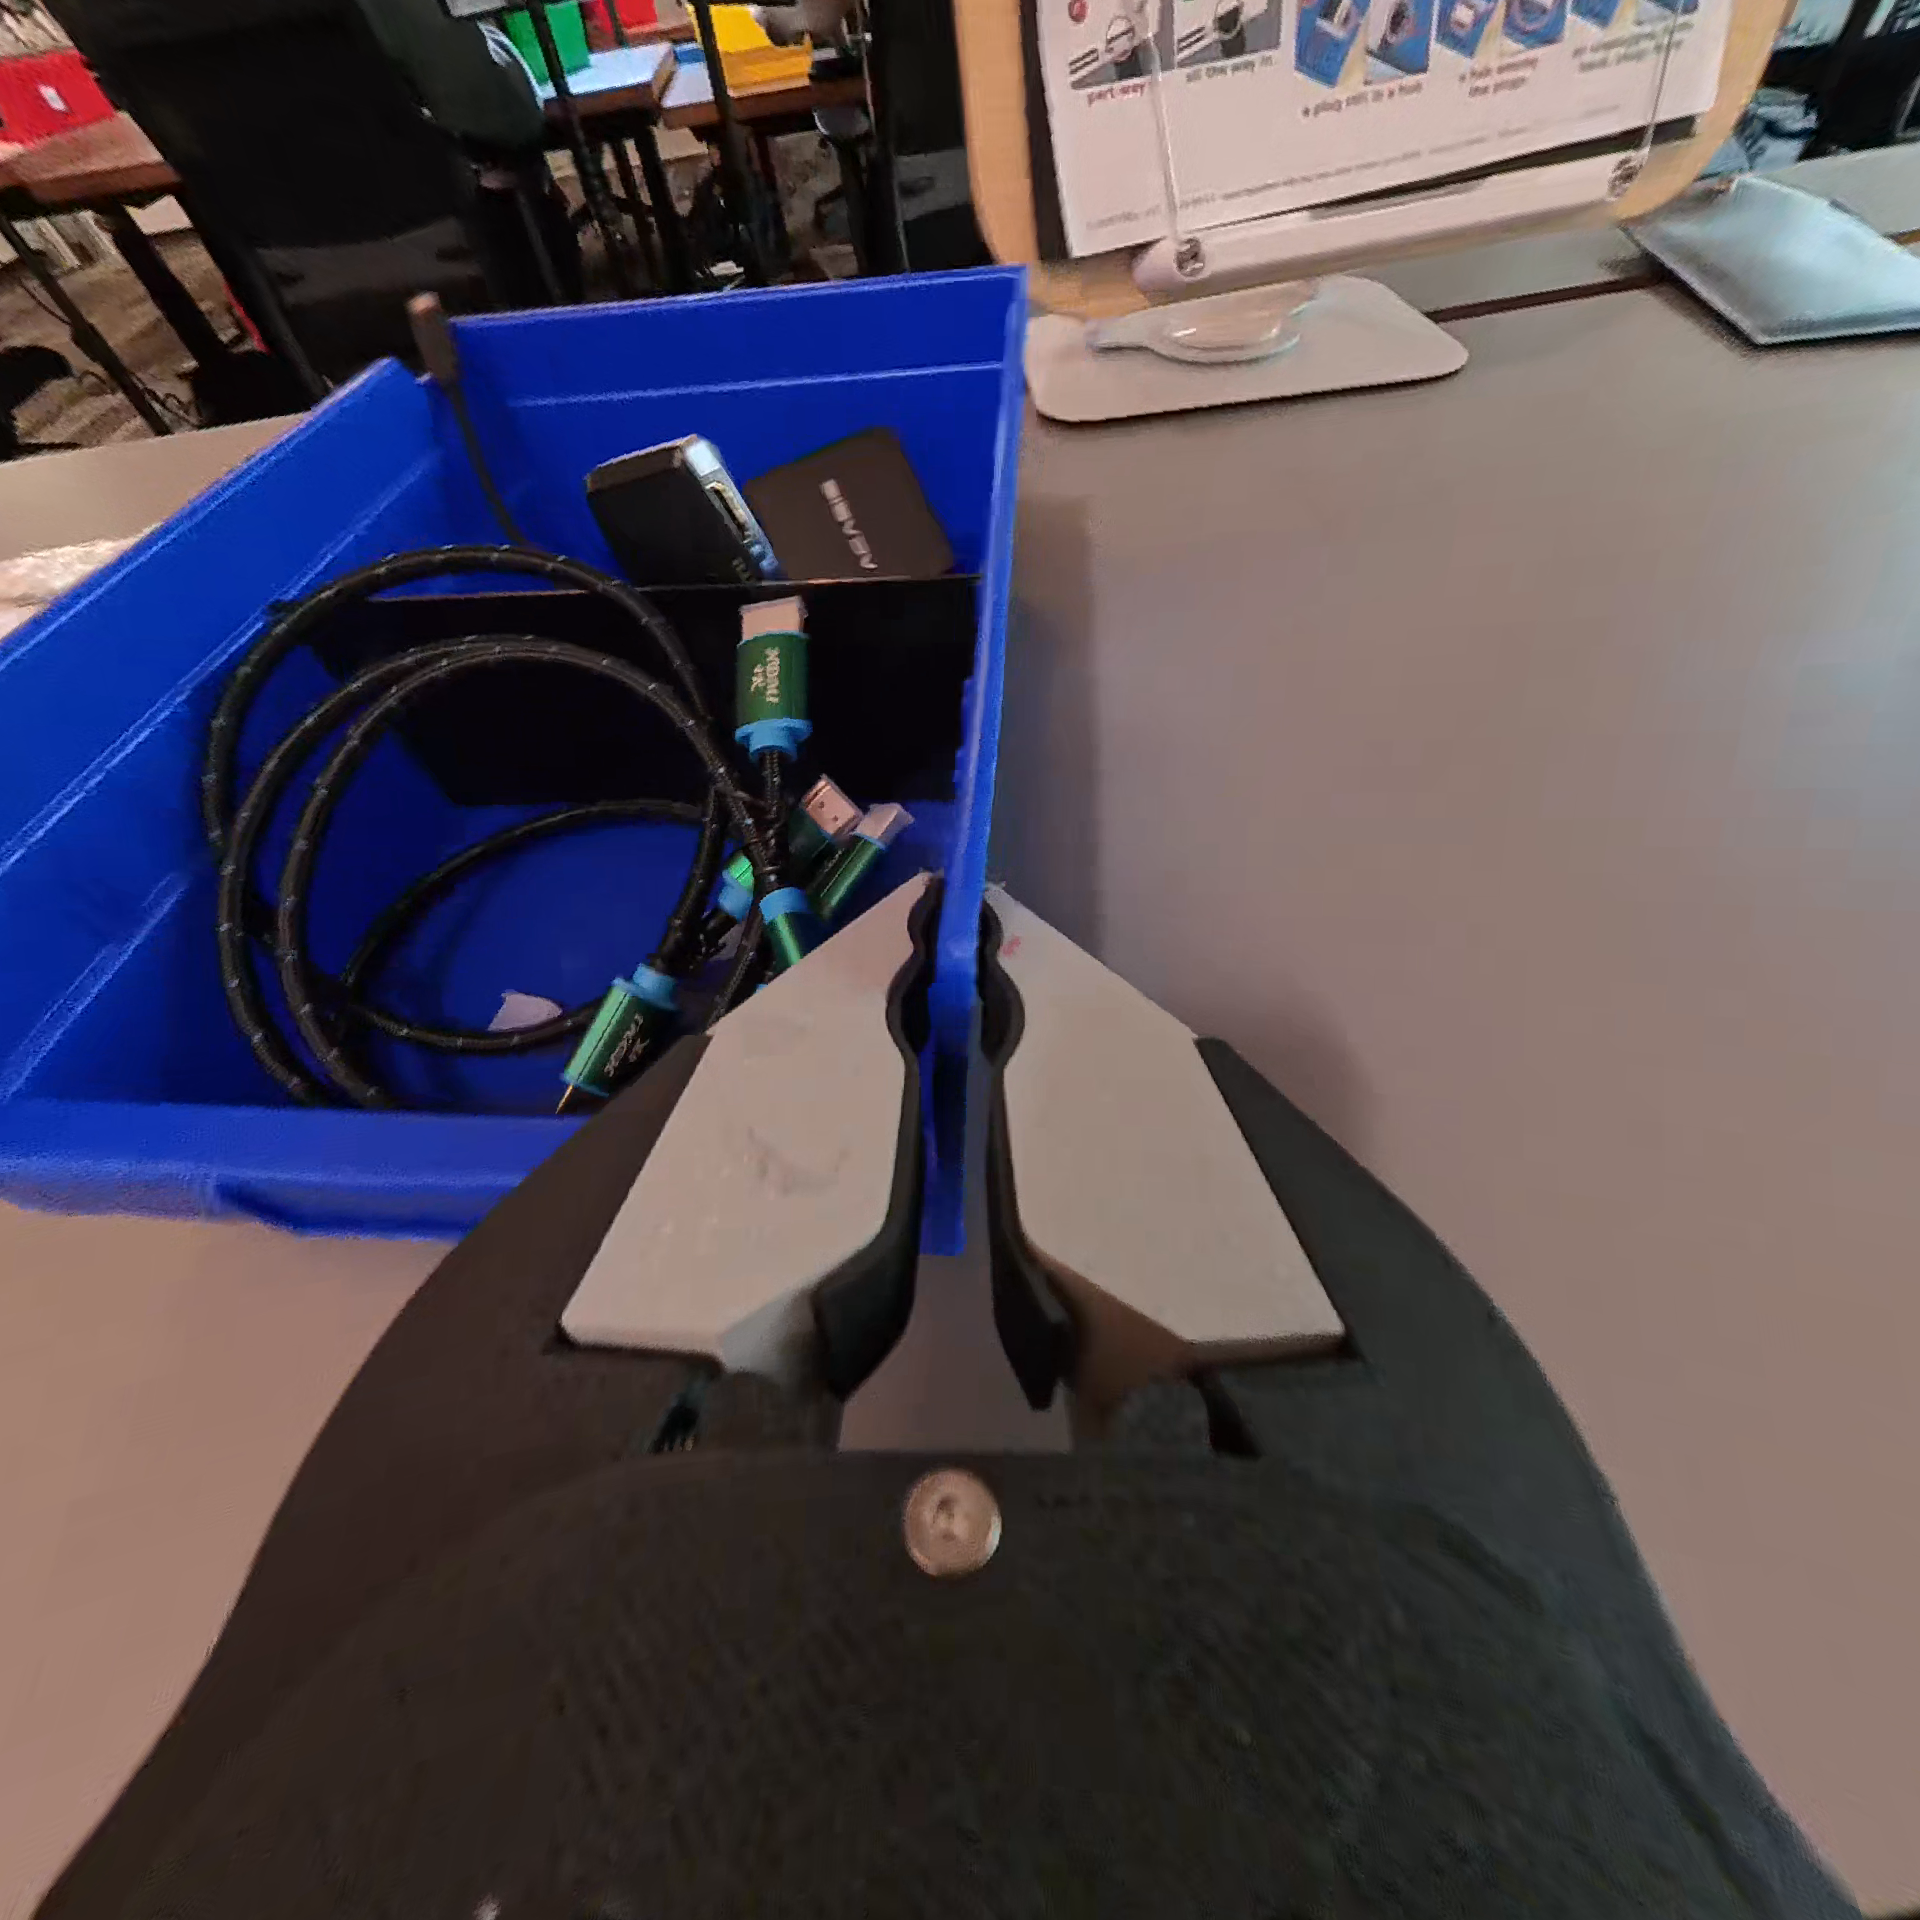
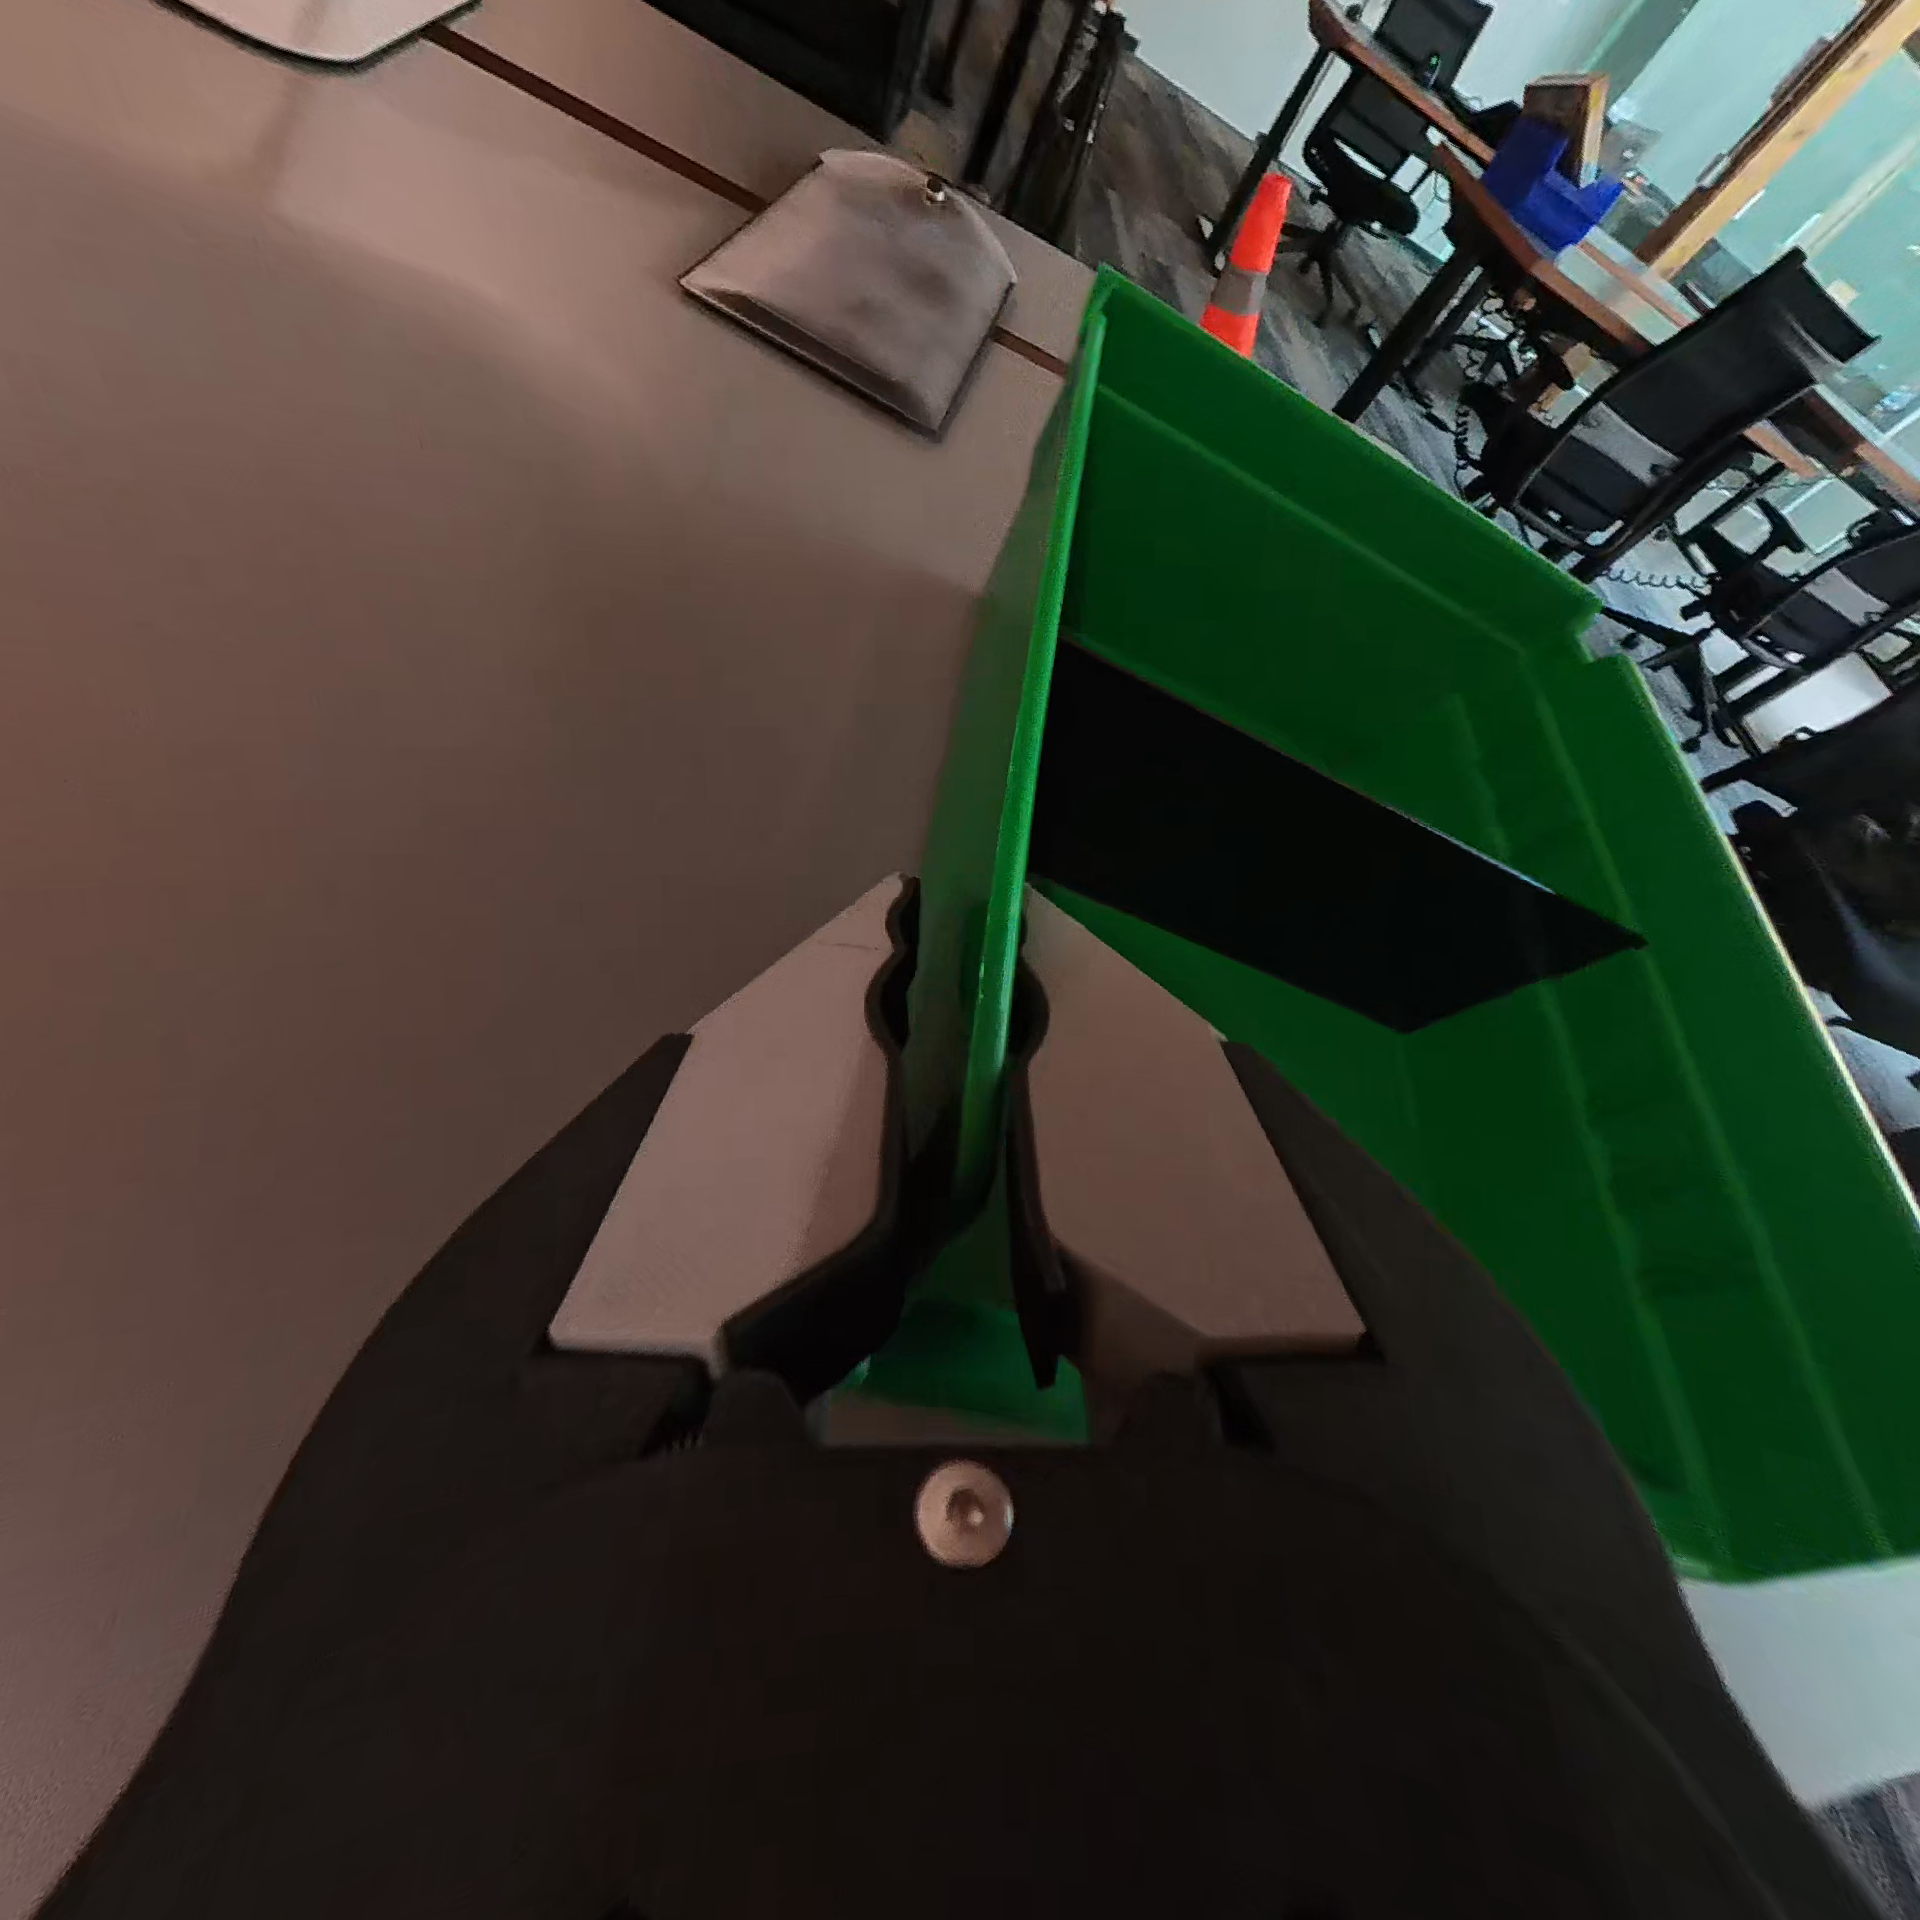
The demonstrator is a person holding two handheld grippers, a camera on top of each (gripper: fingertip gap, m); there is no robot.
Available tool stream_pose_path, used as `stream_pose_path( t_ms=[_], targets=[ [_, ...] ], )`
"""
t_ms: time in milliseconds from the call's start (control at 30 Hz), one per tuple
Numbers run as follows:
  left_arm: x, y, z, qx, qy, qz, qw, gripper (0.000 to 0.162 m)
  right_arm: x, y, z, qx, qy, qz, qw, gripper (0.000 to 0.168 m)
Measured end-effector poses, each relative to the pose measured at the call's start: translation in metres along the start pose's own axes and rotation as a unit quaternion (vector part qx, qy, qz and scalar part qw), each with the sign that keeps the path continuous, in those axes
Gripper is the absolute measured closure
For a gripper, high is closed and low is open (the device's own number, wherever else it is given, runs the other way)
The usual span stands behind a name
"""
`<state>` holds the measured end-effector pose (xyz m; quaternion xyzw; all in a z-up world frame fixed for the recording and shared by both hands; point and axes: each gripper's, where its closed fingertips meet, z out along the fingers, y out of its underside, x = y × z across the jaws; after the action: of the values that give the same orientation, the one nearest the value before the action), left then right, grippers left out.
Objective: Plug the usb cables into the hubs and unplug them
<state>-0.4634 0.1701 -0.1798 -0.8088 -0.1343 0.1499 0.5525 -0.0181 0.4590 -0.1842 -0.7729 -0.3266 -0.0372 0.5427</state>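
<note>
My left gripper (image 1: 961, 899) is shut on the right side wall of a blue bin (image 1: 997, 582) that stands on the grey table. The bin holds coiled black braided cables (image 1: 312, 831) with green plugs (image 1: 771, 686) in its near part. A black divider (image 1: 894, 686) crosses the bin, and behind it lie two black adapter boxes (image 1: 847, 509). My right gripper (image 2: 961, 904) is shut on the left side wall of a green bin (image 2: 1049, 582). The green bin has a black divider (image 2: 1299, 873) and no contents that I can see.
A sign stand with a printed sheet (image 1: 1351, 125) stands on a flat grey base (image 1: 1247, 358) behind the blue bin. A grey pouch (image 2: 862, 301) lies on the table at the back. Past the table edge are chairs (image 2: 1683, 416), desks and an orange cone (image 2: 1252, 260). The gap from one gripper's tips to the other's is roughly 55 cm.
</note>
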Motion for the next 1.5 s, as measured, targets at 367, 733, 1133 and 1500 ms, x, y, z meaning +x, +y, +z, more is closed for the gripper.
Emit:
stream_pose_path(
  t_ms=[367, 733, 1133, 1500],
  targets=[
    [0.062, -0.045, -0.028, 0.017, 0.164, -0.002, 0.986, 0.102, -0.002, -0.075, -0.073, 0.164, -0.07, 0.064, 0.982, 0.144],
    [0.205, -0.113, -0.001, 0.049, 0.372, 0.073, 0.924, 0.116, -0.186, -0.158, -0.035, 0.176, -0.288, 0.034, 0.941, 0.106],
    [0.27, -0.045, 0.069, 0.002, 0.434, 0.204, 0.878, 0.125, -0.221, -0.125, 0.065, 0.12, -0.274, -0.098, 0.949, 0.08],
    [0.261, -0.037, 0.073, 0.02, 0.401, 0.211, 0.891, 0.116, -0.242, -0.11, 0.035, 0.1, -0.406, -0.082, 0.905, 0.113]
  ],
)
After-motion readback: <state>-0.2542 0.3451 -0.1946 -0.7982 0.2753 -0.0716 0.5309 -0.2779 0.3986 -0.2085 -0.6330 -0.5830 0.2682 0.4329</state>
